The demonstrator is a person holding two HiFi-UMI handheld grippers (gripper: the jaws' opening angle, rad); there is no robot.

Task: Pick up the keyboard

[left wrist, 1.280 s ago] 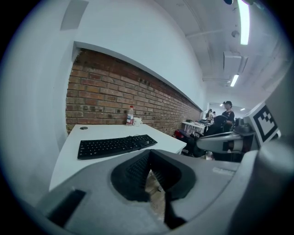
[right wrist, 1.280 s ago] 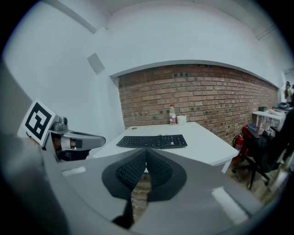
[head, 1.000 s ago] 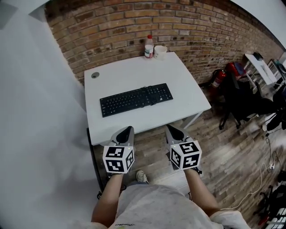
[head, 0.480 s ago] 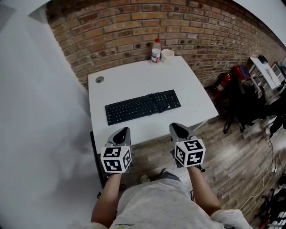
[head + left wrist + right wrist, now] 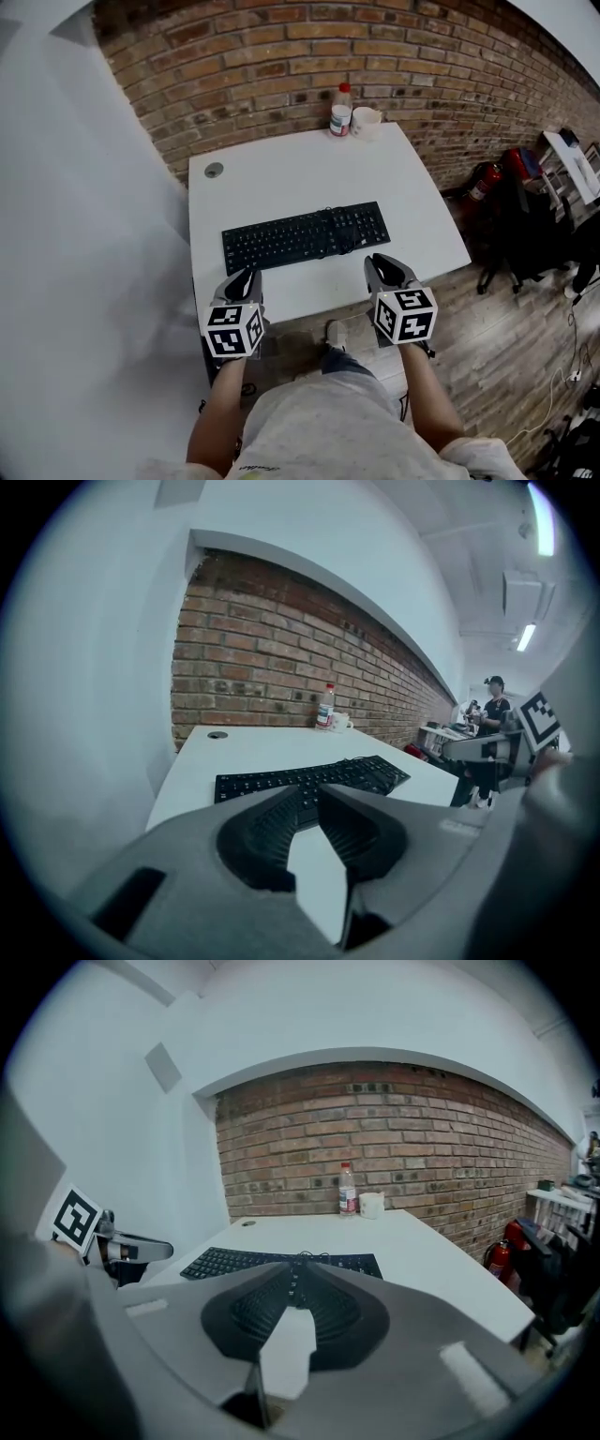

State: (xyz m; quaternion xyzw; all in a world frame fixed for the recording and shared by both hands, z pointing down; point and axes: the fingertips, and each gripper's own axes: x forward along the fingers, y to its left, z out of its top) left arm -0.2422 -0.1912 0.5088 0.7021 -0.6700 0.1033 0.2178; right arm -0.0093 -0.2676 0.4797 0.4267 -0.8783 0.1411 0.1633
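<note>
A black keyboard point(image 5: 305, 236) lies flat across the middle of the white table point(image 5: 281, 164), with its cable looped at its far edge. My left gripper point(image 5: 246, 275) hovers over the table's front edge, just short of the keyboard's left end. My right gripper point(image 5: 378, 262) hovers just short of its right end. Both pairs of jaws are opening by a narrow gap, with nothing between them. In the left gripper view the keyboard point(image 5: 253, 782) shows just past the left gripper point(image 5: 307, 797). In the right gripper view the keyboard point(image 5: 225, 1262) lies beyond the right gripper point(image 5: 293, 1277).
A plastic bottle point(image 5: 340, 112) and a white mug point(image 5: 366, 120) stand at the table's far edge by the brick wall. A round cable grommet point(image 5: 214, 170) sits at the far left. A red fire extinguisher point(image 5: 483, 181) and dark chairs point(image 5: 530, 225) stand to the right on the wooden floor.
Both grippers have moved forward from over the floor to the table's front edge, close to the keyboard. The person has stepped nearer the table.
</note>
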